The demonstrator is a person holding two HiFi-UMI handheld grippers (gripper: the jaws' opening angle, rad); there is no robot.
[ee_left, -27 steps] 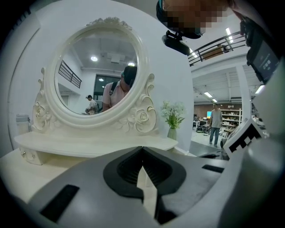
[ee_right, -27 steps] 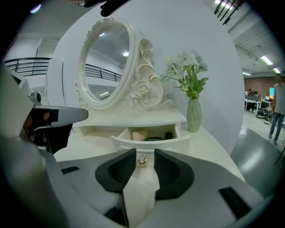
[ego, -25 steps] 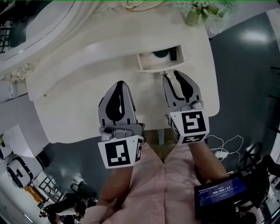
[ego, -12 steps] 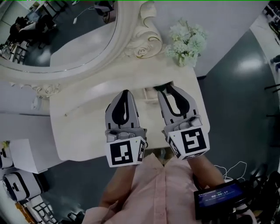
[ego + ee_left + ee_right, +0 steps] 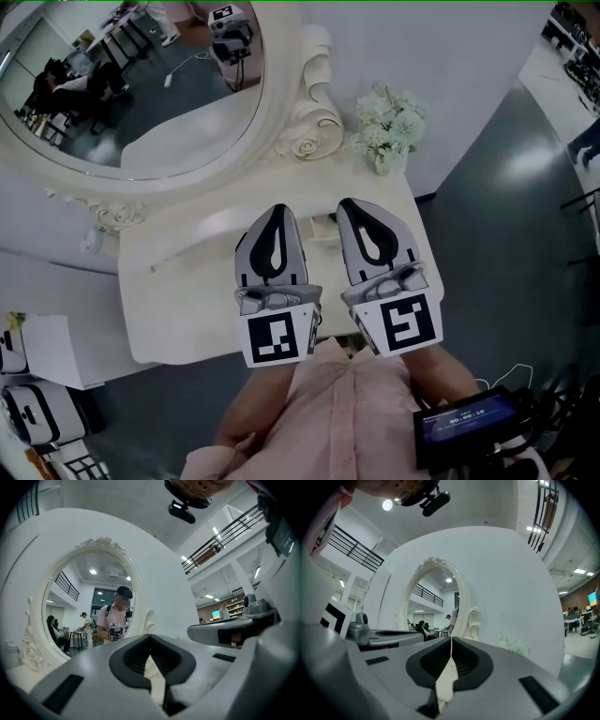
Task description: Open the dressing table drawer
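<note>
Left tongs (image 5: 274, 210) are sitting pinched together with nothing in them and right tongs (image 5: 352, 203) are closing on nothing too, both hovering side by side over the dressing table worktop (image 5: 187, 281), with the drawer (image 5: 323, 230) just peeking out between the 2, below the mirror (image 5: 141, 94).

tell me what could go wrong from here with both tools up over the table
1. The left tool and right tool, its jaws closing on nothing, point toward the mirror and flowers; a forward push might strike them.
2. The right tool hides most of the drawer in the head view, so lowering it could bump the drawer front.
</note>
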